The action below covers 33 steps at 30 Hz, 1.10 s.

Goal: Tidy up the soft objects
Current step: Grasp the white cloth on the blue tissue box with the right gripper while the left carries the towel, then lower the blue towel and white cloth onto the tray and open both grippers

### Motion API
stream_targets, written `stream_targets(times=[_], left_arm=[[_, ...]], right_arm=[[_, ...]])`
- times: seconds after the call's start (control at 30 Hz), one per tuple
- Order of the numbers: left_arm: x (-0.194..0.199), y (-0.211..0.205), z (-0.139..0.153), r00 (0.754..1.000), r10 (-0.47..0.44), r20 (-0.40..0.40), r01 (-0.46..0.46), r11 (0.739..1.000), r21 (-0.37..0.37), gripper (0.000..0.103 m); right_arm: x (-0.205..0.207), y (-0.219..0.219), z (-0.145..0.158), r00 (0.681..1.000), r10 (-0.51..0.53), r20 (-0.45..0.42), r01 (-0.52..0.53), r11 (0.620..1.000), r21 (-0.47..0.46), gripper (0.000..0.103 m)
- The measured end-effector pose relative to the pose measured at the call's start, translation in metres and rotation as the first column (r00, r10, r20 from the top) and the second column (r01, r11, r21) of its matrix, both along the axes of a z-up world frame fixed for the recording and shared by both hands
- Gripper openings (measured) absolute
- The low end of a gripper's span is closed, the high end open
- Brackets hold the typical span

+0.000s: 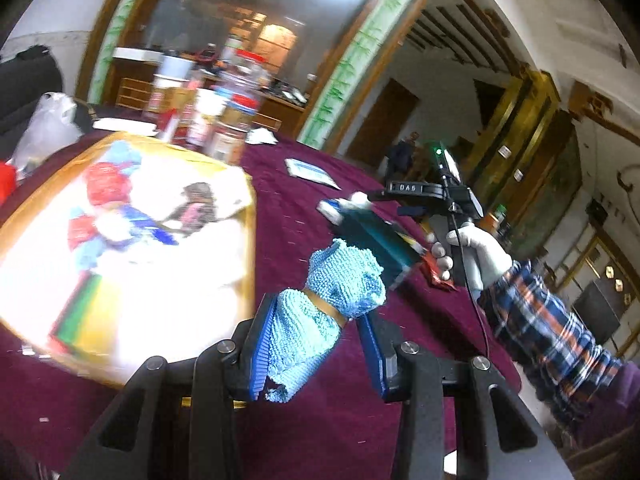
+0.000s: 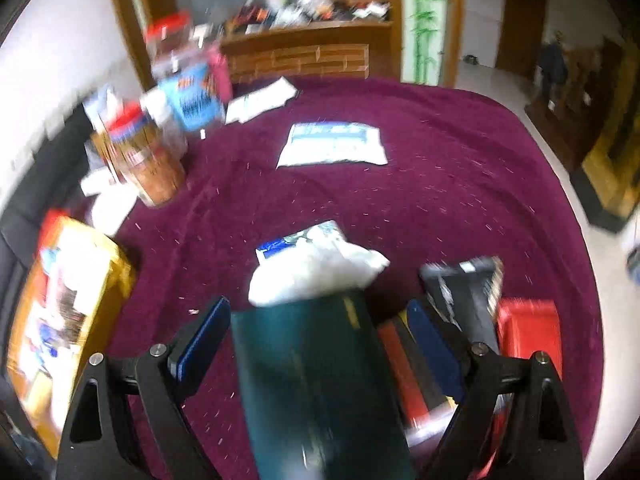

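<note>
**Between my claws: soft goods in transit**

Left claw, pinched on the blue chenille cloth, its long axis running forward. Box of soft items just left, nearer this hand. Right claw, spread wide around the teal box; grip uncertain. Bench beneath.
</note>
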<state>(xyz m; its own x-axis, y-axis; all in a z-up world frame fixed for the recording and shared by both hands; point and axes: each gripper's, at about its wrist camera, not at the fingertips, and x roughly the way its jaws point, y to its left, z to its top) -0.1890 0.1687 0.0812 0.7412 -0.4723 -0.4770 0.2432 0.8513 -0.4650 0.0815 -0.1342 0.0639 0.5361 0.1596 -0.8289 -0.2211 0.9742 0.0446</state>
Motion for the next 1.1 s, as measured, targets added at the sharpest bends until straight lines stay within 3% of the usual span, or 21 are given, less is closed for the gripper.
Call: stream_targets(times=[0.07, 0.1, 0.13, 0.17, 0.2, 0.27, 0.5, 0.67, 0.73, 0.8, 0.9, 1.0, 1.1], left_arm=[[-0.003, 0.019, -0.002, 0.999, 0.044, -0.005, -0.044, 0.999, -0.006, 0.042], [-0.005, 0.030, -0.003, 0.998, 0.070, -0.009, -0.070, 0.998, -0.009, 0.042], [-0.006, 0.036, -0.003, 0.996, 0.086, -0.012, -0.086, 0.996, -0.013, 0.042], [-0.008, 0.047, -0.004, 0.993, 0.115, -0.017, -0.115, 0.993, -0.017, 0.042], [-0.010, 0.058, -0.006, 0.989, 0.146, -0.023, -0.146, 0.989, -0.020, 0.042], [-0.012, 0.076, -0.009, 0.981, 0.192, -0.033, -0.193, 0.981, -0.028, 0.042], [-0.012, 0.128, -0.023, 0.940, 0.330, -0.083, -0.334, 0.941, -0.044, 0.042], [0.006, 0.150, -0.024, 0.918, 0.380, -0.115, -0.383, 0.924, 0.000, 0.045], [0.018, 0.157, -0.024, 0.905, 0.404, -0.135, -0.403, 0.915, 0.036, 0.060], [0.034, 0.161, -0.024, 0.899, 0.414, -0.146, -0.409, 0.910, 0.066, 0.079], [0.049, 0.170, -0.028, 0.872, 0.456, -0.178, -0.446, 0.890, 0.094, 0.082], [0.046, 0.173, -0.029, 0.870, 0.451, -0.198, -0.454, 0.891, 0.032, 0.088], [0.026, 0.171, -0.028, 0.879, 0.441, -0.180, -0.458, 0.887, -0.059, 0.089]], right_arm=[[0.016, 0.011, -0.013, 0.999, -0.001, -0.038, -0.001, 0.998, -0.057, 0.085], [0.021, 0.014, -0.019, 0.998, -0.001, -0.062, -0.004, 0.997, -0.073, 0.064], [0.026, 0.017, -0.026, 0.996, -0.010, -0.091, 0.002, 0.996, -0.091, 0.051], [0.027, 0.016, -0.025, 0.997, -0.031, -0.076, 0.024, 0.995, -0.100, 0.046], [0.028, 0.015, -0.024, 0.997, -0.037, -0.072, 0.031, 0.996, -0.089, 0.026], [0.028, 0.010, -0.017, 0.997, -0.046, -0.064, 0.044, 0.998, -0.035, 0.013], [0.001, 0.006, 0.033, 0.998, -0.036, 0.061, 0.030, 0.996, 0.084, 0.011], [-0.039, 0.037, 0.052, 0.992, 0.114, 0.054, -0.124, 0.965, 0.233, 0.011], [-0.058, 0.056, 0.051, 0.982, 0.186, 0.037, -0.189, 0.945, 0.266, 0.011], [-0.076, 0.076, 0.046, 0.967, 0.256, 0.012, -0.247, 0.918, 0.309, 0.011], [-0.102, 0.109, 0.037, 0.934, 0.357, -0.024, -0.324, 0.871, 0.370, 0.011], [-0.126, 0.147, 0.028, 0.879, 0.473, -0.062, -0.405, 0.809, 0.426, 0.011], [-0.150, 0.189, 0.013, 0.816, 0.567, -0.109, -0.477, 0.769, 0.425, 0.011]])
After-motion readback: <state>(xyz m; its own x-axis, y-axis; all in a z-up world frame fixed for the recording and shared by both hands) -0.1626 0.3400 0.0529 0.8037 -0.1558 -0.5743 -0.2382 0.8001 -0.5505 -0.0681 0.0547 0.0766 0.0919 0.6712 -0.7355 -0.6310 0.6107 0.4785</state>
